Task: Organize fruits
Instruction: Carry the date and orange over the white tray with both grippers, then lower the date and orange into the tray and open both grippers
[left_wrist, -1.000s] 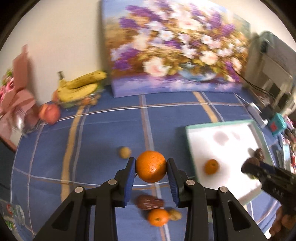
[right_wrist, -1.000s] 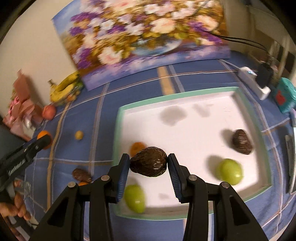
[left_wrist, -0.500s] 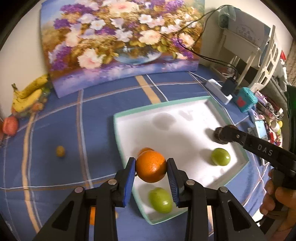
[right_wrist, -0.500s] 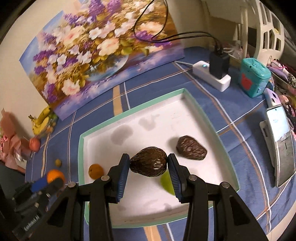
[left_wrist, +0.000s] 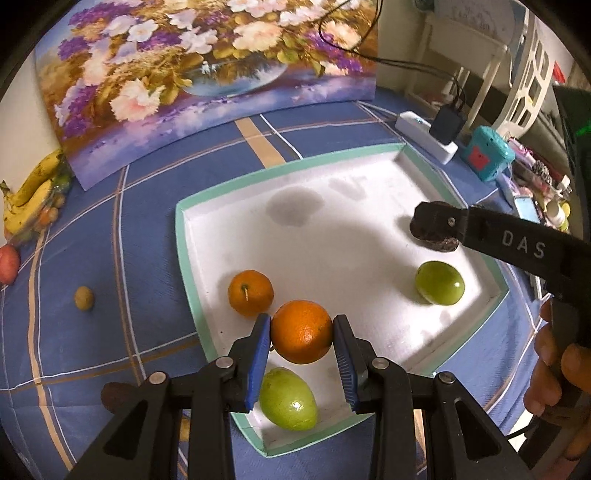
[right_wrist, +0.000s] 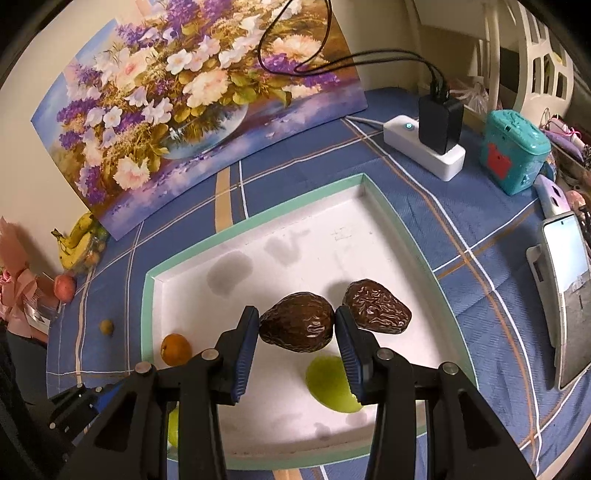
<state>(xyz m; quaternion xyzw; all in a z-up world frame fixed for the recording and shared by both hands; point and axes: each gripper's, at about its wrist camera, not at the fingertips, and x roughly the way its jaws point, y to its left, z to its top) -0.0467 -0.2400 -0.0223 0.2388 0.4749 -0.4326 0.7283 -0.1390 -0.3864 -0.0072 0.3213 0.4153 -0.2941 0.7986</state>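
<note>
My left gripper (left_wrist: 301, 334) is shut on an orange (left_wrist: 301, 331), held above the near left part of the white tray (left_wrist: 184, 236). In the tray lie a smaller orange (left_wrist: 250, 298) and two green fruits (left_wrist: 289, 398) (left_wrist: 439, 282). My right gripper (right_wrist: 296, 328) is shut on a wrinkled dark brown fruit (right_wrist: 295, 326) over the tray (right_wrist: 149, 291); a second dark brown fruit (right_wrist: 376, 306) lies just to its right and a green fruit (right_wrist: 330, 384) below. The right gripper (left_wrist: 436, 230) also shows in the left wrist view, over the tray's right side.
A flower painting (left_wrist: 207, 74) leans on the wall behind. Bananas (left_wrist: 31, 195), a red fruit (left_wrist: 8, 263) and a small yellow fruit (left_wrist: 84, 298) sit left of the tray on the blue cloth. A power strip (right_wrist: 424, 151), teal box (right_wrist: 513, 151) and phone (right_wrist: 567, 291) are at the right.
Both grippers swung right with their fruits: the left from the bare cloth to over the tray's near left, the right across the tray to beside the second dark brown fruit.
</note>
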